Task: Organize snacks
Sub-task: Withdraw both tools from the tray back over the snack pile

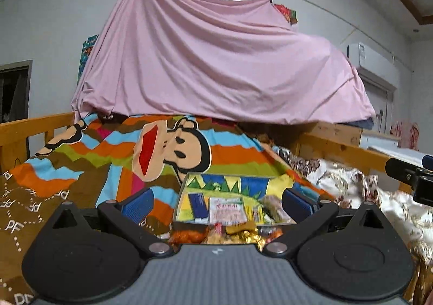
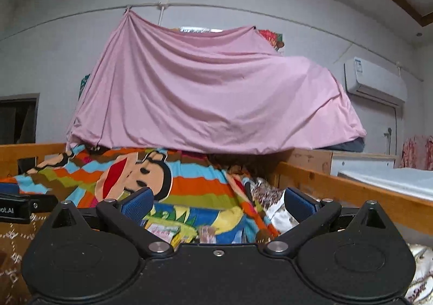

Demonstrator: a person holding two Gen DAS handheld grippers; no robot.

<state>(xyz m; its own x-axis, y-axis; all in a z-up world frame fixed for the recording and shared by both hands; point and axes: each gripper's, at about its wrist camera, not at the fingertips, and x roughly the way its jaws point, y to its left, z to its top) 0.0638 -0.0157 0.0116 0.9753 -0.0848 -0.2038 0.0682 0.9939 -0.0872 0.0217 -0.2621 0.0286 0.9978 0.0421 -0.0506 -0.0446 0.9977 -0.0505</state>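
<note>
A shallow colourful box (image 1: pixel 189 186) lies on the striped cartoon blanket (image 1: pixel 81 158) and holds several snack packets (image 1: pixel 227 209). Loose gold and orange wrapped snacks (image 1: pixel 243 234) lie just in front of it. My left gripper (image 1: pixel 217 203) is open and empty, its blue pads on either side of the box. My right gripper (image 2: pixel 217 205) is open and empty above the same box (image 2: pixel 230 217), whose packets (image 2: pixel 162 229) are partly hidden by the gripper body. The right gripper also shows at the right edge of the left wrist view (image 1: pixel 411 177).
A pink sheet (image 1: pixel 216 61) drapes over the far end of the bed. Wooden bed rails (image 2: pixel 351 191) run along both sides. A floral quilt (image 1: pixel 351 186) lies to the right. An air conditioner (image 2: pixel 376 80) hangs on the wall.
</note>
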